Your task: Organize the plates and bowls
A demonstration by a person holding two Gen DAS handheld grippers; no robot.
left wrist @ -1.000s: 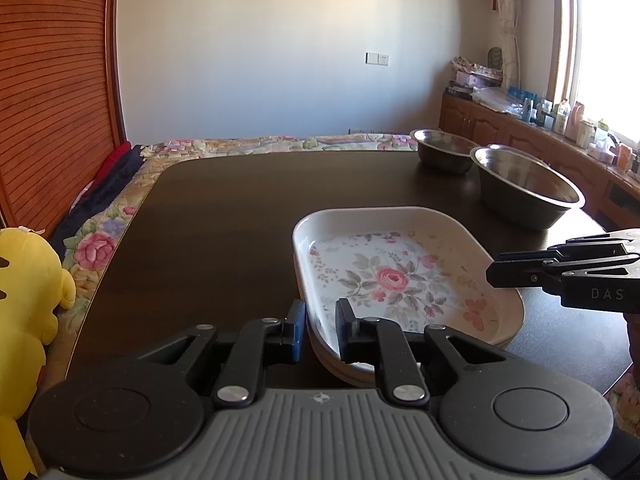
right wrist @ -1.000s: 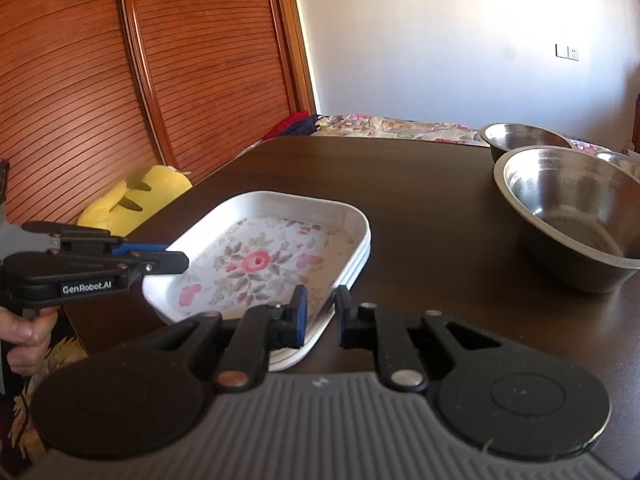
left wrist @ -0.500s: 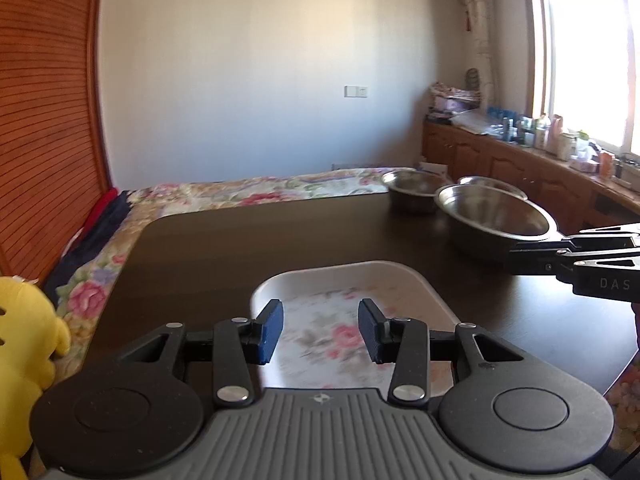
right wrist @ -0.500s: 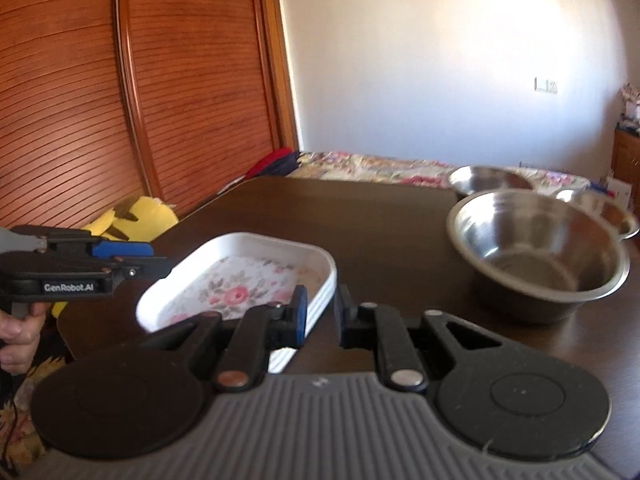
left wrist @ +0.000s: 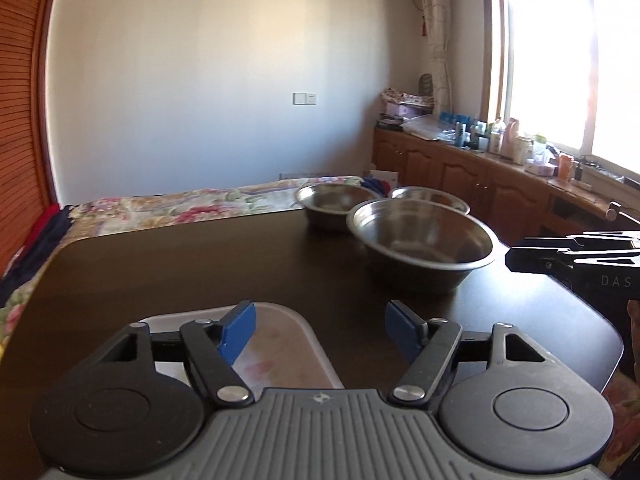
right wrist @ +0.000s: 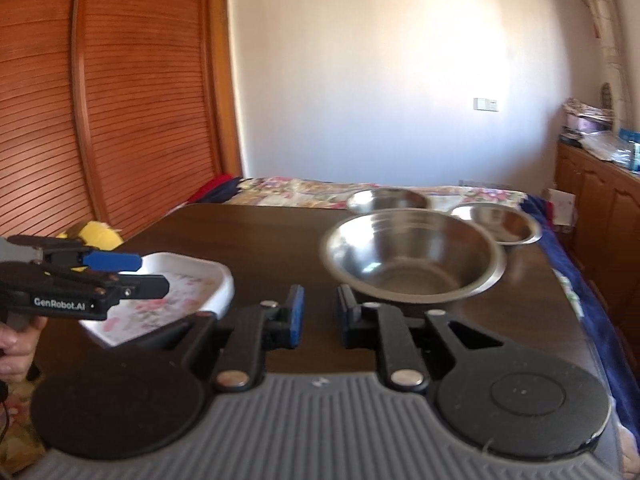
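From the left wrist view, the left gripper (left wrist: 320,326) has its blue-padded jaws wide apart and holds nothing; the floral plate stack (left wrist: 276,340) lies on the dark counter (left wrist: 160,272) directly below and just ahead of its left finger. Farther ahead and to the right sits the large steel bowl (left wrist: 420,246), with two smaller steel bowls (left wrist: 336,200) behind it, all separate. The right gripper (left wrist: 532,260) shows at the far right edge. From the right wrist view, the right gripper (right wrist: 320,314) has its jaws close together with a narrow gap, gripping nothing. The large steel bowl (right wrist: 412,258) stands just ahead of it, slightly right; the plate stack (right wrist: 176,296) is ahead to the left, under the left gripper (right wrist: 132,276). By my reading, the plates are already stacked, while nesting the three bowls is not yet done.
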